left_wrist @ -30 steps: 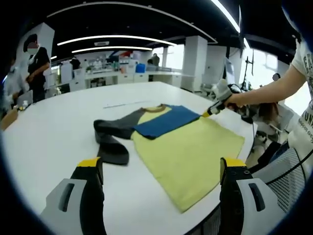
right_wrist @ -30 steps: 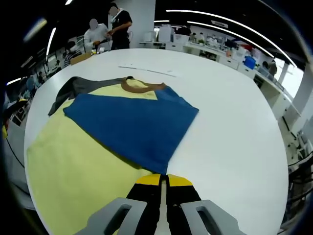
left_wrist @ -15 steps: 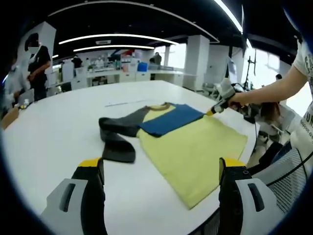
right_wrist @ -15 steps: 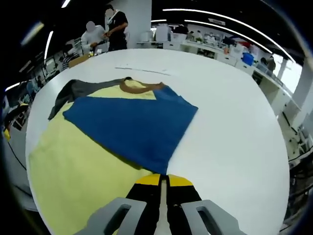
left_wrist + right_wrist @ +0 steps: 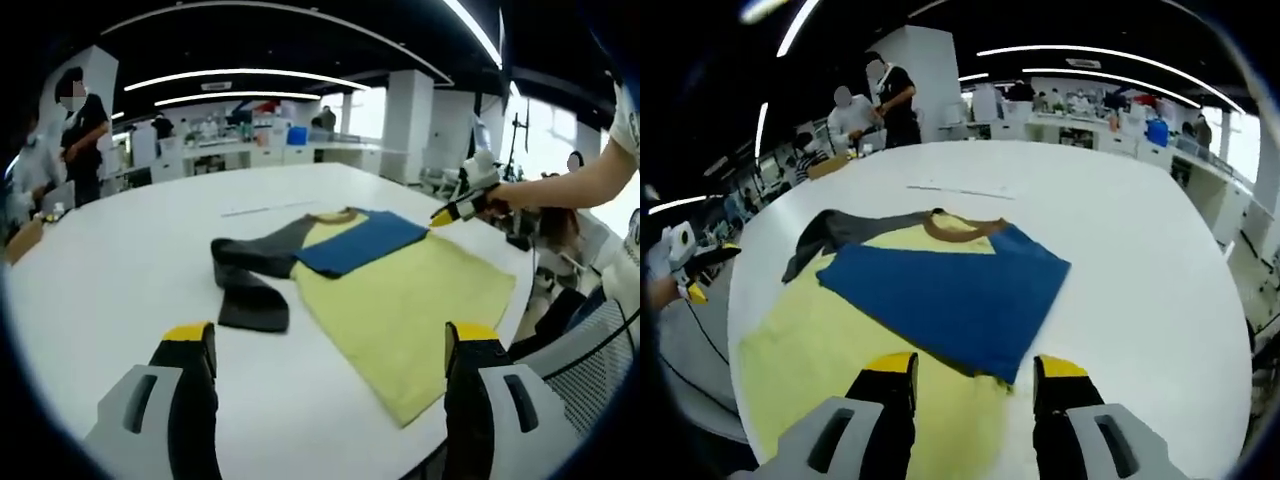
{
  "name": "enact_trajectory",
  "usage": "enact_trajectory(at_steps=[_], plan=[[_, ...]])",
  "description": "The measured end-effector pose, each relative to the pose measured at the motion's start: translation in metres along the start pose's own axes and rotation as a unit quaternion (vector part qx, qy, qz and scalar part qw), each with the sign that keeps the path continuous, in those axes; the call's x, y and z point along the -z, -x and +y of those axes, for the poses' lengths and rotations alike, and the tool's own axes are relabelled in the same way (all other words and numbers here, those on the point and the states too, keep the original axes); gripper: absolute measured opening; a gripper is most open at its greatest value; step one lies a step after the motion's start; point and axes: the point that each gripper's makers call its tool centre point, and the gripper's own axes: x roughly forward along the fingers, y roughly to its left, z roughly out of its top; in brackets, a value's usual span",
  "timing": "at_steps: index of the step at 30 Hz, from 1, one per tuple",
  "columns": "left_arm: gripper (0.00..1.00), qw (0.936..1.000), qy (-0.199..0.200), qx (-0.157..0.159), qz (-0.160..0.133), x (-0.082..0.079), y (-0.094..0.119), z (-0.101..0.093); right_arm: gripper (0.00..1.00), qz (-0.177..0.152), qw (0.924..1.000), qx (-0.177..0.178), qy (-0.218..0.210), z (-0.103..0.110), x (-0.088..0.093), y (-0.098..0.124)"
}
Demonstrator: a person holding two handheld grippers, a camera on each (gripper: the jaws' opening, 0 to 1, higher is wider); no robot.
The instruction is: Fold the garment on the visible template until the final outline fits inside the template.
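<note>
Since a second ago the right gripper point(image 5: 975, 368) has let go of the folded blue sleeve point(image 5: 950, 300) and parted its yellow-tipped jaws, which were pressed together on the cloth's edge; it now hangs just off the sleeve's near corner, grasping nothing. In the left gripper view it point(image 5: 448, 213) shows beyond the garment's right edge, lifted clear of the cloth.

The yellow short-sleeved T-shirt with a brown collar point(image 5: 400, 300) lies flat on the round white table point(image 5: 110, 270). To the left of its body the dark grey sleeve point(image 5: 250, 285) trails out, bent on itself. The blue sleeve point(image 5: 362, 241) is folded inward across the chest, just below the collar. The left gripper point(image 5: 325, 345) hovers near the table edge, well apart from the T-shirt, jaws spread wide and empty.
</note>
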Motion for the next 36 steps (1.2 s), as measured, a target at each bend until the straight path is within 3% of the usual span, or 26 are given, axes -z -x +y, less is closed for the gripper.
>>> enact_trajectory(at_steps=[7, 15, 24, 36], plan=[[0.89, 1.0000, -0.009, 0.002, 0.001, -0.002, -0.008, 0.005, 0.69, -0.057, 0.9978, -0.033, -0.003, 0.022, -0.023, 0.017], [0.82, 0.9996, -0.025, 0.000, 0.008, 0.003, -0.023, 0.014, 0.96, -0.089, 0.9937, -0.069, -0.001, 0.047, -0.028, 0.040], [0.64, 0.9986, -0.043, -0.022, 0.023, 0.014, -0.043, 0.034, 0.99, -0.095, 0.9924, -0.079, -0.002, 0.063, -0.018, 0.055], [0.43, 0.9950, -0.075, -0.046, 0.046, 0.027, -0.071, 0.046, 0.99, -0.105, 0.9910, -0.083, -0.005, 0.079, -0.008, 0.069]])
